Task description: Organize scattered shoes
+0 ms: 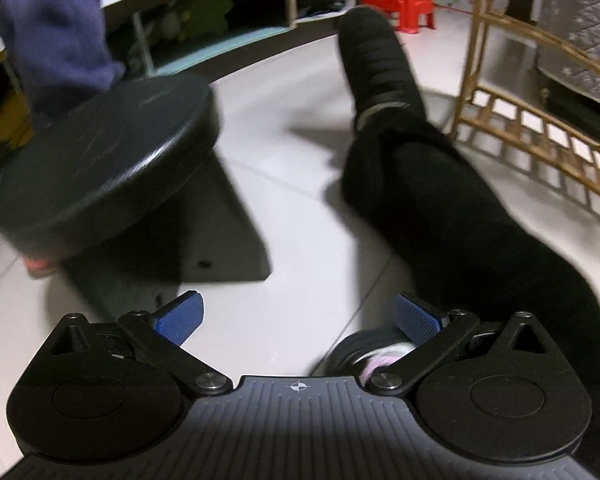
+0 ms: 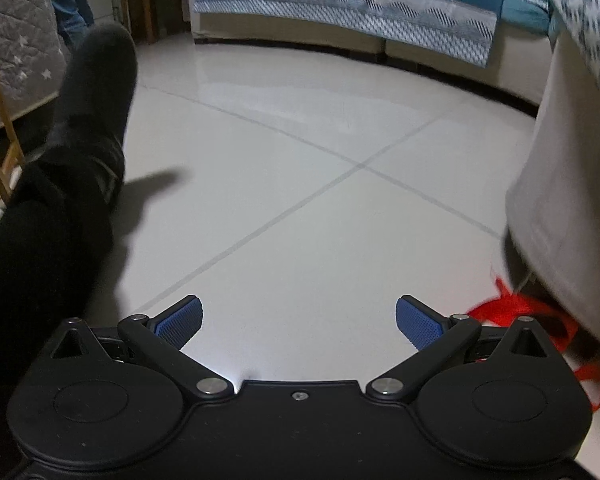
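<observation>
Left wrist view: tiled floor (image 1: 300, 216) largest; operator's black-clad leg (image 1: 440, 200) across it, gold rack (image 1: 540, 128) beyond the leg. Shoe (image 1: 364, 354) part-hidden just beside left tool (image 1: 298, 320), fingers apart, empty. Right tool (image 2: 299, 322) also apart, empty. Advise: clear the leg, square pads over shoe rim before closing.

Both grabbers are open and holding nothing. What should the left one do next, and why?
Probably tip the left gripper down and a little to its right, toward the dark shoe with a pale lining on the floor just under its right finger. Its jaws are wide open and empty, and that shoe looks like the closest loose one. The wooden rack stands beyond it.
</observation>
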The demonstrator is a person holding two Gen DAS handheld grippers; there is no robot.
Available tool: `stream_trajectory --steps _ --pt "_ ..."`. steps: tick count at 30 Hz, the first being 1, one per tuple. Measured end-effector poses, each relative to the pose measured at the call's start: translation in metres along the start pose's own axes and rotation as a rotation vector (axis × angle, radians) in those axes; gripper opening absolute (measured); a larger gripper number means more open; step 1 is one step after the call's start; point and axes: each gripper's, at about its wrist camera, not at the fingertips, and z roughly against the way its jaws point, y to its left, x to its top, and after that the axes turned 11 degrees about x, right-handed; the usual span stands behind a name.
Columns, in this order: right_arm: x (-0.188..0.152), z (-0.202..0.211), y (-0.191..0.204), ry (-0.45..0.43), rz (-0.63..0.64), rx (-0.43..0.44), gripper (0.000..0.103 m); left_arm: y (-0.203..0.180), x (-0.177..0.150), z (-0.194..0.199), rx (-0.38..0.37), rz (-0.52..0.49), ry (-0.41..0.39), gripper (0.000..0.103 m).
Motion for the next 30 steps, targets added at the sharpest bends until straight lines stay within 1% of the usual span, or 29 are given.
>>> stream_trajectory --steps 7,11,13,16,19,21,24,30 --pt "0.036 0.030 0.022 -0.069 0.050 0.057 0.103 -0.024 0.032 0.014 -0.067 -0.040 -0.051 0.103" --pt "0.057 0.047 0.044 -0.089 0.118 0.098 0.103 -0.047 0.052 0.024 -0.116 -0.078 -0.090 0.103" --pt "0.066 0.056 0.054 -0.101 0.148 0.131 0.103 -0.056 0.059 0.027 -0.130 -0.089 -0.098 0.103" --pt "0.078 0.069 0.071 -0.106 0.186 0.197 0.103 -0.074 0.071 0.033 -0.170 -0.113 -0.122 0.103" --pt "0.086 0.079 0.087 -0.108 0.224 0.240 0.103 -0.098 0.081 0.043 -0.199 -0.157 -0.152 0.103" --pt "0.093 0.090 0.101 -0.120 0.244 0.295 0.103 -0.106 0.084 0.047 -0.210 -0.172 -0.162 0.103" --pt "0.101 0.103 0.117 -0.133 0.252 0.365 0.103 -0.125 0.090 0.056 -0.245 -0.197 -0.187 0.103" --pt "0.108 0.127 0.158 -0.141 0.352 0.462 0.103 -0.157 0.102 0.071 -0.321 -0.222 -0.218 0.103"
